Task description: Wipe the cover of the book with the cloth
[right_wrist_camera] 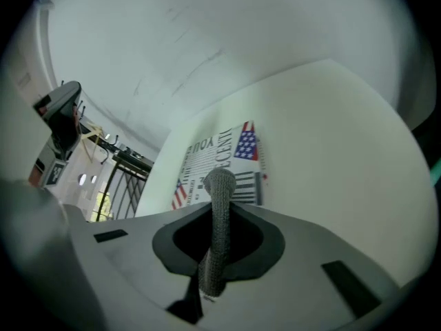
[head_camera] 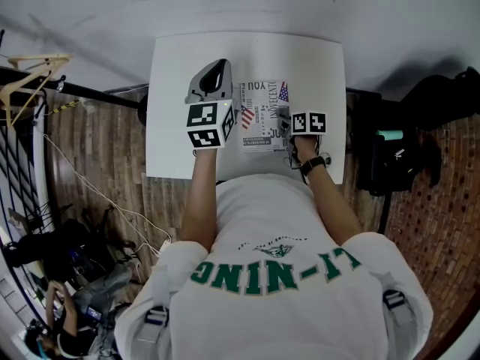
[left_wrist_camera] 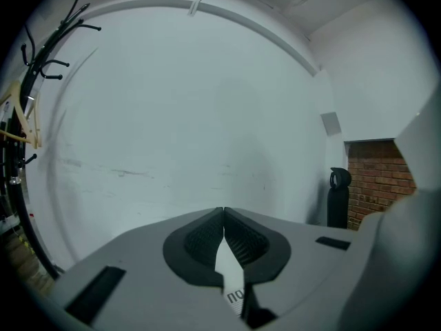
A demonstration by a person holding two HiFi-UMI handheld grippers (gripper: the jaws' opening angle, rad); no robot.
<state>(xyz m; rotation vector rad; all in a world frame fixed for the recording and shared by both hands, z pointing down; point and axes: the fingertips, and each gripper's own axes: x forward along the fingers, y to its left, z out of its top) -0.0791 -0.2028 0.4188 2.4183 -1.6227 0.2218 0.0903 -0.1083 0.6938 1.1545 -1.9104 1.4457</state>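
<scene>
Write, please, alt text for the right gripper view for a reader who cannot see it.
The right gripper is shut on a grey cloth that stands up between its jaws. Beyond it, a book with flags on its cover lies flat on a white table.

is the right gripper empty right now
No, the right gripper is shut on the grey cloth, which sticks up between its jaws in front of the book.

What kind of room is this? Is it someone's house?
Probably a workroom or small studio, though I can't be sure. A plain white table stands by a bare wall on a brick-patterned floor, loose cables trail across it, and a wooden hanger hangs on a rack.
</scene>
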